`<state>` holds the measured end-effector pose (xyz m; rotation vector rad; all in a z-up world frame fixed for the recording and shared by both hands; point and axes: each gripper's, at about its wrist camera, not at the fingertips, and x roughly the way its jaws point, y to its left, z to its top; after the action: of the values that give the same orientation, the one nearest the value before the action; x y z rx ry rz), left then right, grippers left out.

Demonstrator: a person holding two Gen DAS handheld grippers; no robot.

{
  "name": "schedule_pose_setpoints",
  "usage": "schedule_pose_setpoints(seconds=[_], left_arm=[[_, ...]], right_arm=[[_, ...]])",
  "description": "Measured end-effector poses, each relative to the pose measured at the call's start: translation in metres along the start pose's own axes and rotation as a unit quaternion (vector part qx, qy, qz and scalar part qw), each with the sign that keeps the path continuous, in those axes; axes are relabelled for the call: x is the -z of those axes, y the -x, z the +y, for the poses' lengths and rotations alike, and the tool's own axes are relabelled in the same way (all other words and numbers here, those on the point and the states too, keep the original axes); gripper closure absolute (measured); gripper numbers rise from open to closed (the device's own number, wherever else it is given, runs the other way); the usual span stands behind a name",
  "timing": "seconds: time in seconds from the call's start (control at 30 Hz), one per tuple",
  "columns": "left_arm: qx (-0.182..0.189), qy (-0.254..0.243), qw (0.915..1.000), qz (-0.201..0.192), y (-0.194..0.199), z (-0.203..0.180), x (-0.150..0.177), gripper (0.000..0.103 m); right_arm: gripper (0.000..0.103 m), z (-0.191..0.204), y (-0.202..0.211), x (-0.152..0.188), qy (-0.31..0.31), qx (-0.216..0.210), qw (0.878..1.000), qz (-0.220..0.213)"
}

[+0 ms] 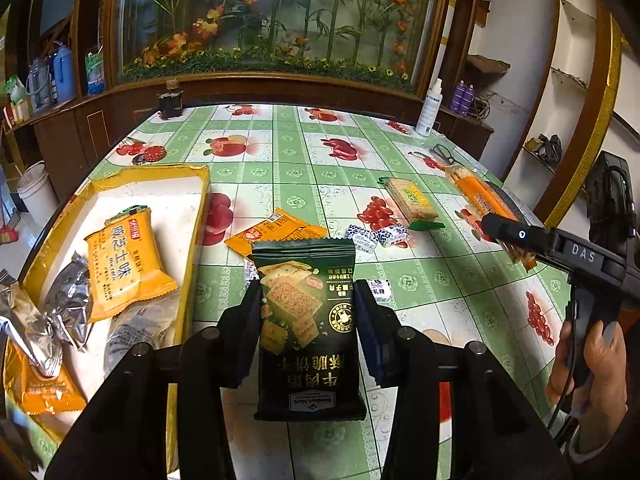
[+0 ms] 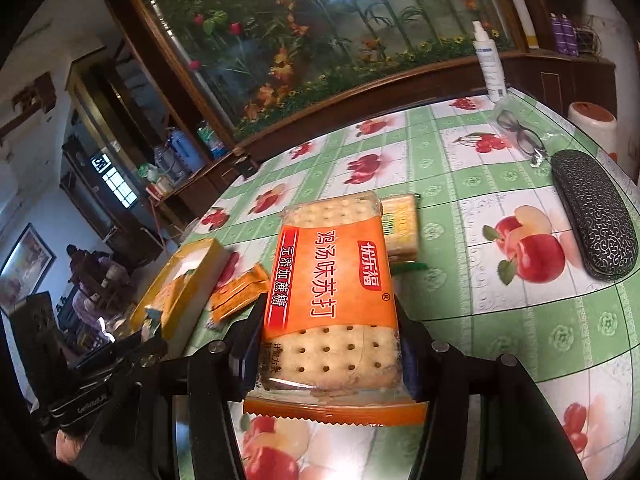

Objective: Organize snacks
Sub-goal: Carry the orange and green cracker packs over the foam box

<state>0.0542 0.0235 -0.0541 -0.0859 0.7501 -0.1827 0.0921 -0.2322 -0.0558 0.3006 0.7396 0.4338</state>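
Glossy dark cracker packet sits clamped in your left gripper; your right gripper clenches a crinkly orange soda-cracker packet above the chequered tablecloth.

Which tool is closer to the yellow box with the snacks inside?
The left tool. It holds a dark green cracker packet right beside the yellow box. The right tool, holding an orange soda cracker packet, is farther off to the right.
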Motion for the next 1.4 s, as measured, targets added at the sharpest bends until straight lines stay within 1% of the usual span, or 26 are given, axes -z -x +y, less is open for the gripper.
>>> schedule_pose_setpoints(seconds=[0.23, 0.4, 0.47, 0.63, 0.73, 0.93, 1.1, 1.2, 1.3, 1.4], left_arm=[[-0.050, 0.012, 0.9987, -0.008, 0.018, 0.019, 0.005, 0.061], [-0.067, 0.023, 0.9973, -0.020, 0.030, 0.032, 0.007, 0.061], [-0.073, 0.025, 0.9967, -0.026, 0.035, 0.036, 0.008, 0.061], [-0.084, 0.038, 0.9951, -0.034, 0.043, 0.052, 0.011, 0.061], [-0.092, 0.051, 0.9938, -0.035, 0.047, 0.064, 0.013, 0.061], [-0.113, 0.072, 0.9902, -0.039, 0.055, 0.087, 0.020, 0.061], [-0.127, 0.089, 0.9871, -0.040, 0.058, 0.105, 0.024, 0.061], [-0.135, 0.097, 0.9853, -0.039, 0.059, 0.115, 0.027, 0.061], [-0.143, 0.104, 0.9836, -0.036, 0.057, 0.123, 0.030, 0.061], [-0.143, 0.108, 0.9834, -0.031, 0.053, 0.128, 0.030, 0.061]], right_arm=[[0.047, 0.044, -0.001, 0.013, 0.038, -0.034, 0.999, 0.011], [0.047, 0.069, -0.004, 0.017, 0.067, -0.039, 0.997, 0.015], [0.047, 0.079, -0.004, 0.019, 0.084, -0.032, 0.996, 0.014], [0.047, 0.112, -0.007, 0.022, 0.147, 0.012, 0.989, 0.007], [0.047, 0.128, -0.014, 0.024, 0.175, 0.021, 0.984, 0.007], [0.047, 0.155, -0.027, 0.028, 0.202, 0.003, 0.979, 0.016], [0.047, 0.167, -0.038, 0.031, 0.212, -0.011, 0.977, 0.028], [0.047, 0.173, -0.048, 0.033, 0.209, -0.046, 0.976, 0.044], [0.047, 0.186, -0.063, 0.034, 0.213, -0.061, 0.973, 0.055], [0.047, 0.199, -0.087, 0.031, 0.215, -0.078, 0.971, 0.073]])
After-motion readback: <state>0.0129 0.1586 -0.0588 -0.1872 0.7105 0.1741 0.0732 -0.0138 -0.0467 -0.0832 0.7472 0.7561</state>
